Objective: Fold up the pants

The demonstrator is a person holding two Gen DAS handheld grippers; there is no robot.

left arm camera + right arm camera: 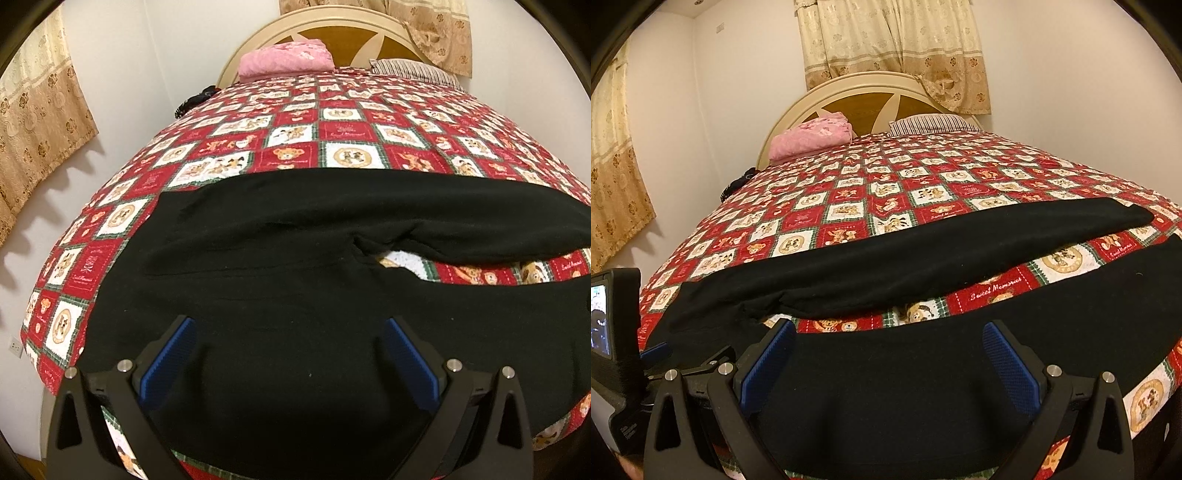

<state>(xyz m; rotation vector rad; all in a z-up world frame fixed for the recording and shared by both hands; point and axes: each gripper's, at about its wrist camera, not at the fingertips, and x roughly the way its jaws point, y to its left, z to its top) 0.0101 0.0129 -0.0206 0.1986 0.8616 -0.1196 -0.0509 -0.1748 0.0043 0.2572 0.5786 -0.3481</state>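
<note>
The left claw gapes wide, its blue-padded fingers reaching toward 12 o'clock with nothing between them. The right claw is spread just as wide, pointing toward 12 o'clock; the left one's body shows at its 9 o'clock.

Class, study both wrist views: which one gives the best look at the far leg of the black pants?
The right wrist view. There the far pant leg runs unbroken from the crotch to its cuff across the patterned quilt. In the left wrist view the same leg is cropped by the right edge of the frame, so its cuff is not seen.
</note>
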